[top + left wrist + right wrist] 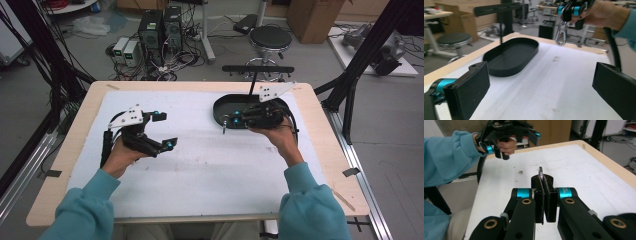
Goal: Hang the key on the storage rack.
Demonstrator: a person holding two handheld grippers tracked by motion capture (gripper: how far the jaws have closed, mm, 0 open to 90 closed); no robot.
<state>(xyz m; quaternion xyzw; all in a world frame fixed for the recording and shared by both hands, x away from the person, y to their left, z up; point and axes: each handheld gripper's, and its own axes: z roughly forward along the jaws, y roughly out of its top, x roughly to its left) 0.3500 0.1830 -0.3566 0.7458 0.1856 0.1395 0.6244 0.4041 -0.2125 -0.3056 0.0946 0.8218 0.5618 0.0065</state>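
where cables sprawl (165, 60), white-matted table (200, 165)

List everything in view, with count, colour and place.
Tray: one, black, oval, far right part of the table.
Stand: one, black post with crossbar, rising at the tray.
Carabiner: one, silver, hanging from the right tongs.
Mat: one, white, covering the table.
Table: one, light wood.
Stool: one, black, floor beyond the table.
Left tongs: black, open, above the mat.
Right tongs: black, shut on the carabiner, at the tray.

Silver carabiner (561, 33) hanging from right gripper (568, 11)
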